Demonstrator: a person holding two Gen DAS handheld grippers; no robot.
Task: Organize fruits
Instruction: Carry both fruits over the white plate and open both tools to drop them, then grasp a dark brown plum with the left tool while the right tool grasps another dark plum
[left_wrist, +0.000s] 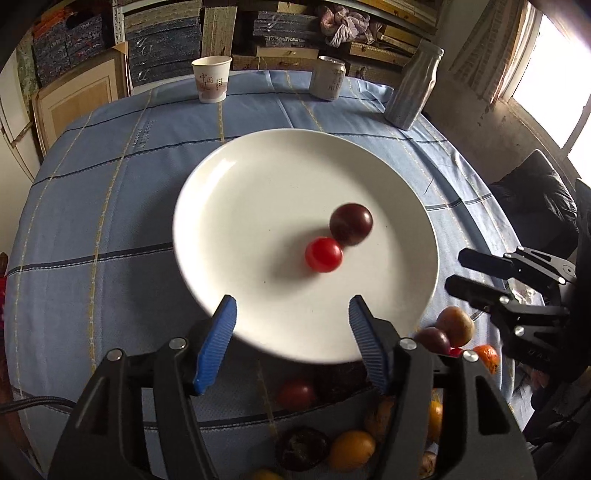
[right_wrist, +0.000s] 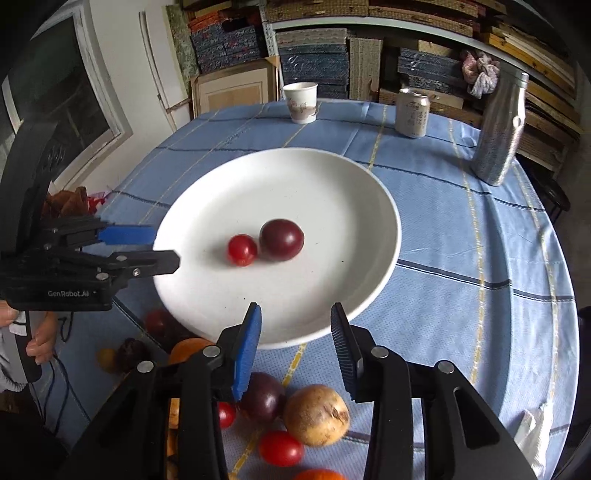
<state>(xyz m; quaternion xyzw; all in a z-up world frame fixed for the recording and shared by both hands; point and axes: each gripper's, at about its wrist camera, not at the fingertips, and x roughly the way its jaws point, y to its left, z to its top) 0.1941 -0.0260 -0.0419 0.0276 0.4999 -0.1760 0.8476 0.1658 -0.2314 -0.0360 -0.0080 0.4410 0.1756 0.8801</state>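
A white plate (left_wrist: 258, 184) (right_wrist: 295, 177) holds a red cherry tomato (left_wrist: 324, 254) (right_wrist: 242, 250) touching a dark purple plum (left_wrist: 351, 223) (right_wrist: 282, 239). My left gripper (left_wrist: 291, 314) (right_wrist: 162, 247) is open and empty over the plate's near rim. My right gripper (right_wrist: 295, 321) (left_wrist: 456, 273) is open and empty at the plate's near right edge. Loose fruit lies in front of the plate: a brown-yellow fruit (right_wrist: 317, 414) (left_wrist: 455, 326), a purple plum (right_wrist: 263, 397), red tomatoes (right_wrist: 280, 448), a dark red fruit (left_wrist: 296, 394) and a yellow fruit (left_wrist: 351, 449).
A paper cup (left_wrist: 211, 78) (right_wrist: 301, 101), a can (left_wrist: 328, 78) (right_wrist: 412, 112) and a tall silver bottle (left_wrist: 415, 86) (right_wrist: 500, 127) stand at the far edge of the blue checked tablecloth (left_wrist: 110, 192). Shelves of stacked boxes stand behind the table.
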